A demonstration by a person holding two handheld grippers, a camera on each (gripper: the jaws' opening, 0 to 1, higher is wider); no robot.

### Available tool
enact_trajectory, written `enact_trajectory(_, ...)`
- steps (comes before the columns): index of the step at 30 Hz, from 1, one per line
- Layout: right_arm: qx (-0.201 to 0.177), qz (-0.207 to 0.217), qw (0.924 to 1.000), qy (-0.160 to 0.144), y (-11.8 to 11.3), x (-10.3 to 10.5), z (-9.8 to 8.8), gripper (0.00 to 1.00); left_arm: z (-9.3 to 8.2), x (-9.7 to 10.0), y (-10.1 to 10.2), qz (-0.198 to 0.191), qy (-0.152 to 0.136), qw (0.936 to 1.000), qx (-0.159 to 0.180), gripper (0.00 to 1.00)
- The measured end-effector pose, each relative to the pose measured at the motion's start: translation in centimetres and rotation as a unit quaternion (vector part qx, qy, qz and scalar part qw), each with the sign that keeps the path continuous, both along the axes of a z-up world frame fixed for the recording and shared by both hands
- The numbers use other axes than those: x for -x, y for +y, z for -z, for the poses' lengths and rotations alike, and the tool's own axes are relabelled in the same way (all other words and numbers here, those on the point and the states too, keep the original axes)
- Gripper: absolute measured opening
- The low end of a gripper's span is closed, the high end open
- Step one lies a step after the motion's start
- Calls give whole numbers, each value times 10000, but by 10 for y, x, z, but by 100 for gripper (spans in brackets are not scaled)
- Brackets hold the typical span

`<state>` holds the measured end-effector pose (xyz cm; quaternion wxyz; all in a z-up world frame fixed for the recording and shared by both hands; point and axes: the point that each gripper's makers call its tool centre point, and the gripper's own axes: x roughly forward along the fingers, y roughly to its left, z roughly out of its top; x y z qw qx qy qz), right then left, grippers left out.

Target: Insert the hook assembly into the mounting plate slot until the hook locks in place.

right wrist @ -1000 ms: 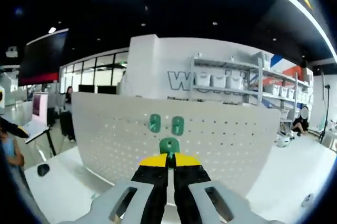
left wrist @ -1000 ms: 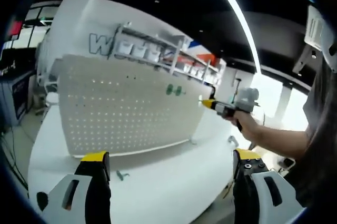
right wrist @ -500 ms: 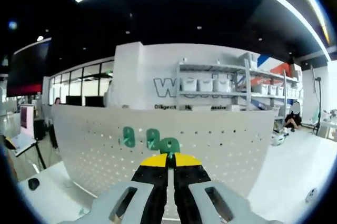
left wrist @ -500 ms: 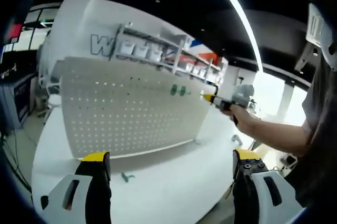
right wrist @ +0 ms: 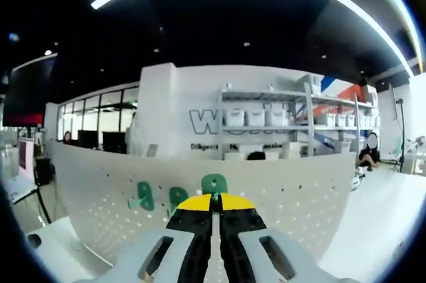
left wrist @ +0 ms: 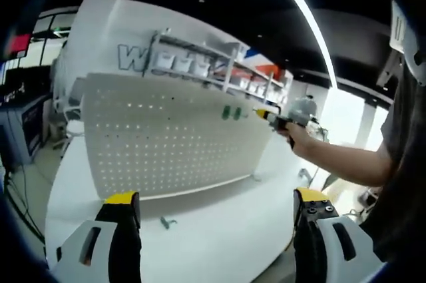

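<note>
Right tool: we see its jaws pressed together on a green hook, the hook sticking up just past the yellow tips; in the left gripper view this tool sits at the pegboard's top edge
Pegboard: white, upright on the counter straight ahead of the right tool; two more green hooks hang on it left of the tips
Left tool: jaws spread wide, holding nothing; a small green piece lies on the counter between them, nearer the left jaw
</note>
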<state>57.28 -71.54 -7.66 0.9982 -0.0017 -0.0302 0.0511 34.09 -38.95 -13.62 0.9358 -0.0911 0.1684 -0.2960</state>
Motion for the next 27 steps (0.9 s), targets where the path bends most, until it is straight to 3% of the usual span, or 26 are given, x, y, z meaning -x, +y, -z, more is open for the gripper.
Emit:
enact_trajectory(14,-115,48,9999,32,-3,-14,16,0,-2,-8,-2,-27,14,10000,-9,96)
enact_trajectory(21,-190,111,9996,-190,-5,-13,17,0,0,-10,-7,-5,59,10000,38,96)
enact_trajectory(27,-299,96,9993,-196,-4,-12,23,0,2,-10,-8,7,90,10000,36,95)
